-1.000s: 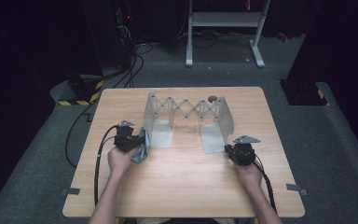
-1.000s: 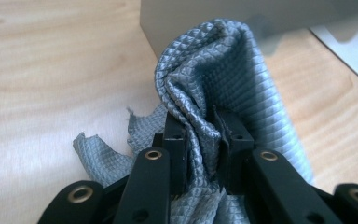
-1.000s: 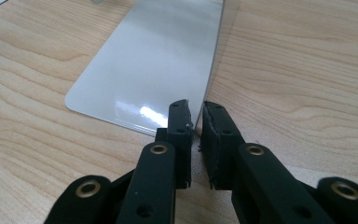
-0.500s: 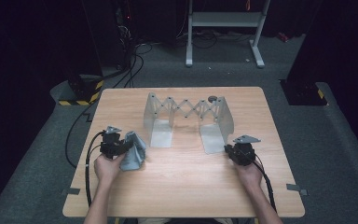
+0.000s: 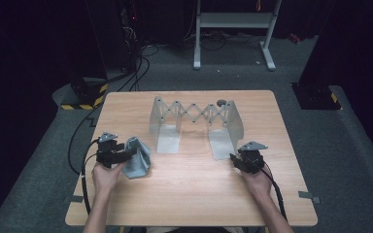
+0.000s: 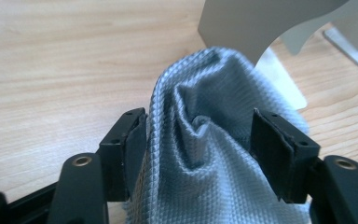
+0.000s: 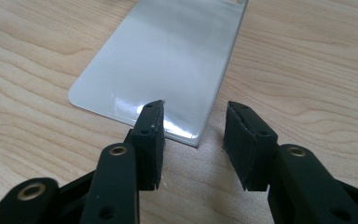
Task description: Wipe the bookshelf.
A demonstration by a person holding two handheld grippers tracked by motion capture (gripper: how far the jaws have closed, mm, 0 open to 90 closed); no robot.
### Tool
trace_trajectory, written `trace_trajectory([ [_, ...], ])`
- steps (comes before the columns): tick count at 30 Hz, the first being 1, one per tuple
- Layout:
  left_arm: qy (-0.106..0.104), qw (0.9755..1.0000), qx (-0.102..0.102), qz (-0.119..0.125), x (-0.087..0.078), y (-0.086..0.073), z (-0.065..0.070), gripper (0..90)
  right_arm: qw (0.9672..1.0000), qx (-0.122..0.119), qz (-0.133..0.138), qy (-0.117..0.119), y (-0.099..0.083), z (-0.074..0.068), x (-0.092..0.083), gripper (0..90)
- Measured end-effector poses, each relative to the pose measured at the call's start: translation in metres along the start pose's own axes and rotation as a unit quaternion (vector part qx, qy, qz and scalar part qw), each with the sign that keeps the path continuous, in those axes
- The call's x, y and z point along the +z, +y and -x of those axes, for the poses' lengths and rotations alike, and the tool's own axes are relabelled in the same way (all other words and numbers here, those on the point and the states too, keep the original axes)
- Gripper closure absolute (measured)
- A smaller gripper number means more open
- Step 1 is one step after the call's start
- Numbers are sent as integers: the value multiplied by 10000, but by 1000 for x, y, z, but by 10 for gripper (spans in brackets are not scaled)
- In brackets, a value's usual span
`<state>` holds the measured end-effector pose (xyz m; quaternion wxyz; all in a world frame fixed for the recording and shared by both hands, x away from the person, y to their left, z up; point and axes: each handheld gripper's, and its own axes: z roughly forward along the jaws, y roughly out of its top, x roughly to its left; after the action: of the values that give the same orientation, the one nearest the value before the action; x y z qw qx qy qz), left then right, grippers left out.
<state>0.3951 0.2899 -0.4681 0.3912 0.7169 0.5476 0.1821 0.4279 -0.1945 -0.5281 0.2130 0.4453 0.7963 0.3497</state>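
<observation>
I see a pale grey-blue cloth (image 6: 205,154) with a fine diamond weave. My left gripper (image 5: 121,156) and right gripper (image 5: 238,162) are black, with brass-coloured rivets. The folding rack (image 5: 196,124) is dull silver, its flat foot glossy. The table (image 5: 189,199) is light wood grain. On the floor a block shows yellow-black stripes (image 5: 80,105), I think.

High view above table (image 5: 189,194) looking forward-down, two close tongs views, all sharing the metal rack (image 5: 196,124)
</observation>
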Motion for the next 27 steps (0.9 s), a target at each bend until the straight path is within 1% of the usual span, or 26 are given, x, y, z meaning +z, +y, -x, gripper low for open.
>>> trace_trajectory([
  [3, -61, 9999, 8, 104, -7, 3, 4, 354, 10000, 10, 4, -1, 0, 0, 0, 565],
  [7, -33, 9997, 115, 206, -14, 5, 12, 343, 10000, 39, -2, -20, 0, 0, 1, 560],
  [10, -54, 9997, 188, 172, -14, 7, 17, 329, 10000, 48, -1, -28, 1, -1, 1, 550],
  [14, -114, 9992, 303, 242, -14, 12, 25, 325, 10000, 42, -8, -4, 1, -1, 1, 528],
  [16, -130, 9986, 405, 305, -12, 14, 31, 323, 10000, 21, -23, 10, 2, -1, 2, 484],
  [17, -142, 9983, 450, 345, -10, 14, 34, 323, 10000, 31, -32, 25, 2, -1, 3, 460],
  [19, -130, 9978, 547, 350, -5, 16, 39, 323, 10000, 27, -41, 36, 2, 0, 3, 445],
  [20, -120, 9978, 556, 336, -1, 16, 43, 322, 10000, 57, -45, 51, 2, 0, 3, 443],
  [22, -167, 9980, 526, 298, 5, 16, 46, 322, 10000, 31, -41, 60, 2, 2, 2, 439],
  [23, -164, 9980, 552, 242, 10, 16, 50, 322, 10000, 21, -44, 72, 2, 2, 2, 440],
  [25, -118, 9980, 598, 190, 17, 15, 56, 322, 9999, -27, -56, 118, 0, 3, 0, 464],
  [26, -99, 9980, 607, 174, 20, 14, 58, 322, 9999, -7, -76, 128, -1, 5, -2, 486],
  [27, -23, 9982, 589, 127, 27, 13, 62, 322, 9999, 18, -86, 130, -1, 6, -4, 503],
])
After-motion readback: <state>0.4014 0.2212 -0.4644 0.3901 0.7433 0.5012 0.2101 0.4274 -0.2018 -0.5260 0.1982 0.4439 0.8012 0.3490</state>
